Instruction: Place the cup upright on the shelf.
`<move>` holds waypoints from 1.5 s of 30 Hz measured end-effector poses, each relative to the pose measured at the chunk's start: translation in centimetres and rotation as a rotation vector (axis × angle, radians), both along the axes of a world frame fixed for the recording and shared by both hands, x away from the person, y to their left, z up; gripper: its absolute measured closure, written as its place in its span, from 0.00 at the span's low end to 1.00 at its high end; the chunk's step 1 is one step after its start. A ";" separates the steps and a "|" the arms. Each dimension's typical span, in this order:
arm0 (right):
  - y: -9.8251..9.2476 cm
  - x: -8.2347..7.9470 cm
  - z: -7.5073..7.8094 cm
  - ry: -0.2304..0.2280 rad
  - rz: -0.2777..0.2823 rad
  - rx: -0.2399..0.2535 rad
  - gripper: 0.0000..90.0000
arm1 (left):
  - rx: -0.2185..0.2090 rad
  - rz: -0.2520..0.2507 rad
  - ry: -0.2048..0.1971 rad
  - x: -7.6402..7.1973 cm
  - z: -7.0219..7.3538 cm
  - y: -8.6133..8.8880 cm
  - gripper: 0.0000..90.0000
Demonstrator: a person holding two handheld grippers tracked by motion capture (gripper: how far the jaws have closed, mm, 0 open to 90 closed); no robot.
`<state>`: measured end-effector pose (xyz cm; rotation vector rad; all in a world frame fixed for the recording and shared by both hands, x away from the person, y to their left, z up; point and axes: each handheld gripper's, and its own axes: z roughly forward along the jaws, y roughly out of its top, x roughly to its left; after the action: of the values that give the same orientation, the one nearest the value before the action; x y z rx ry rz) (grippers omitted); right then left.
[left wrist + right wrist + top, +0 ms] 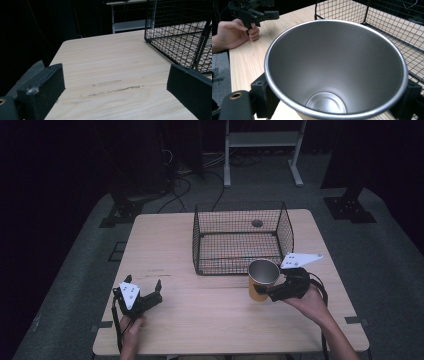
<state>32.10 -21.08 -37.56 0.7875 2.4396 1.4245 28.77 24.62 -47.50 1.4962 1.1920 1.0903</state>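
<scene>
A metal cup [261, 279] with a steel inside and an orange outer wall stands upright just in front of the black wire basket [242, 238]. My right gripper [272, 292] is shut on the cup from its right side; in the right gripper view the empty cup [337, 67] sits between the two black jaws. My left gripper [145, 291] rests low over the table's front left, open, with bare wood between its fingers [42, 92]. The basket's near corner [180, 37] lies to the right of that gripper.
The wooden table [190, 320] has free surface between the two hands. The basket is empty, with a round hole in the tabletop showing through its back. A white metal frame [262, 142] and cables lie on the floor beyond the table.
</scene>
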 end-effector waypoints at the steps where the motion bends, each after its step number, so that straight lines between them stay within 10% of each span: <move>1: 0.0 0.0 0.0 0.000 0.000 0.000 0.16 | 0.000 0.000 0.000 0.0 0.0 0.0 0.01; 45: 1.8 7.5 7.3 -0.027 0.052 0.004 0.15 | -0.007 0.005 0.001 0.0 0.0 0.1 0.01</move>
<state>39.61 -19.28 -30.22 0.7056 2.4548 1.4496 28.82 24.76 -47.48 1.4900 1.1996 1.0873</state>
